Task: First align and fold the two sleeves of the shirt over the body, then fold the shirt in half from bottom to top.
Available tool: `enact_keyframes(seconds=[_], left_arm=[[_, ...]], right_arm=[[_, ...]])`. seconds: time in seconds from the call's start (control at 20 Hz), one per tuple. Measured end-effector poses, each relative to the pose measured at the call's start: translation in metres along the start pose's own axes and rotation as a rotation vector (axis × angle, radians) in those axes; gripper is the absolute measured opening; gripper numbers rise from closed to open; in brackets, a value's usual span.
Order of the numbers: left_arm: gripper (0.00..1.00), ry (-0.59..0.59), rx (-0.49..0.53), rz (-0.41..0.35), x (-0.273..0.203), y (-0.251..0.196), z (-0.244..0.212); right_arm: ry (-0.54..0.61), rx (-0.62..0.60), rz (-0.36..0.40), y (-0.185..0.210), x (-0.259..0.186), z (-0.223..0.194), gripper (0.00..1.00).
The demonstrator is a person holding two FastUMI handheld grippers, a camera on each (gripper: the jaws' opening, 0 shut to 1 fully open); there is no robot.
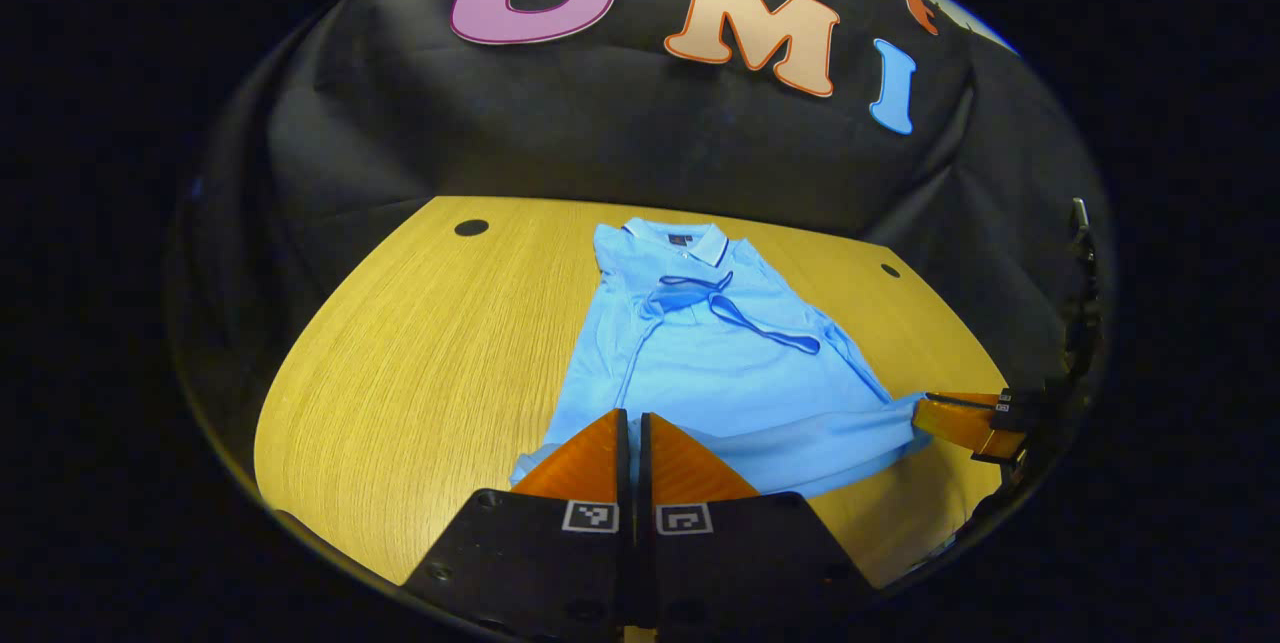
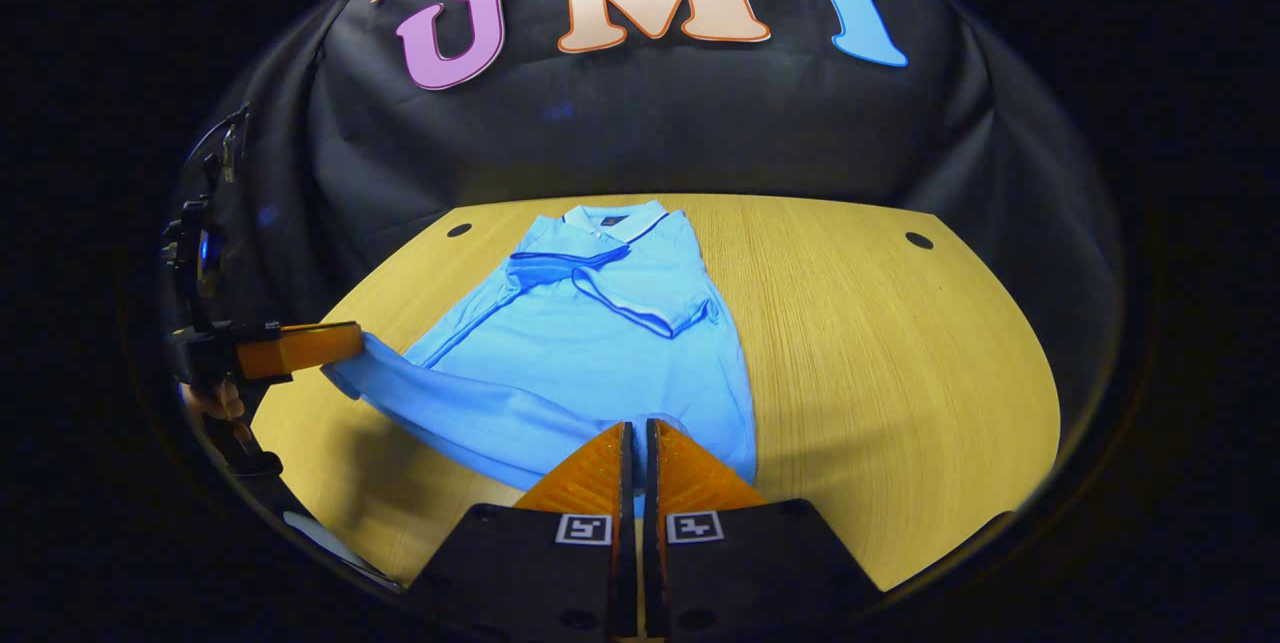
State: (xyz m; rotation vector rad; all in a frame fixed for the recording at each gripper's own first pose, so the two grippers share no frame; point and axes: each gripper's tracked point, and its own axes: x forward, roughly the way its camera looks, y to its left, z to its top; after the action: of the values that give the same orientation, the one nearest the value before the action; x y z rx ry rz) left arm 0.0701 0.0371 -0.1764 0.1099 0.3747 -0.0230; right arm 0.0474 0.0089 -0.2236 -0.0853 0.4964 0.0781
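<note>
On the wooden table (image 2: 900, 343) lies the blue shirt (image 2: 590, 343), sleeves folded over its body; left gripper (image 1: 634, 420) and right gripper (image 2: 636, 428) each pinch a bottom hem corner; bare tabletop flanks both sides; collar label (image 2: 611, 219) unreadable.

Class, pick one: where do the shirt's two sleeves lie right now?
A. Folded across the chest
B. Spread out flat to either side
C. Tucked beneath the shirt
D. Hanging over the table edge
A: both sleeves lie crossed on the chest of the blue shirt, just below the collar.
</note>
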Motion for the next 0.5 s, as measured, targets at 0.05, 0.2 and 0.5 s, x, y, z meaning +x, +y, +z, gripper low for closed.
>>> enact_keyframes(seconds=[0.05, 0.2, 0.5], left_arm=[[0.0, -0.012, 0.001, 0.001, 0.009, -0.001, 0.009], [0.0, -0.043, 0.015, 0.0, 0.035, -0.003, 0.034], [0.0, -0.104, 0.013, 0.015, 0.087, 0.0, 0.085]], right_arm=[[-0.009, 0.003, -0.002, -0.003, 0.008, 0.009, 0.06], [-0.037, 0.003, -0.012, -0.012, 0.034, 0.034, 0.05], [-0.079, -0.014, -0.019, -0.028, 0.091, 0.082, 0.06]])
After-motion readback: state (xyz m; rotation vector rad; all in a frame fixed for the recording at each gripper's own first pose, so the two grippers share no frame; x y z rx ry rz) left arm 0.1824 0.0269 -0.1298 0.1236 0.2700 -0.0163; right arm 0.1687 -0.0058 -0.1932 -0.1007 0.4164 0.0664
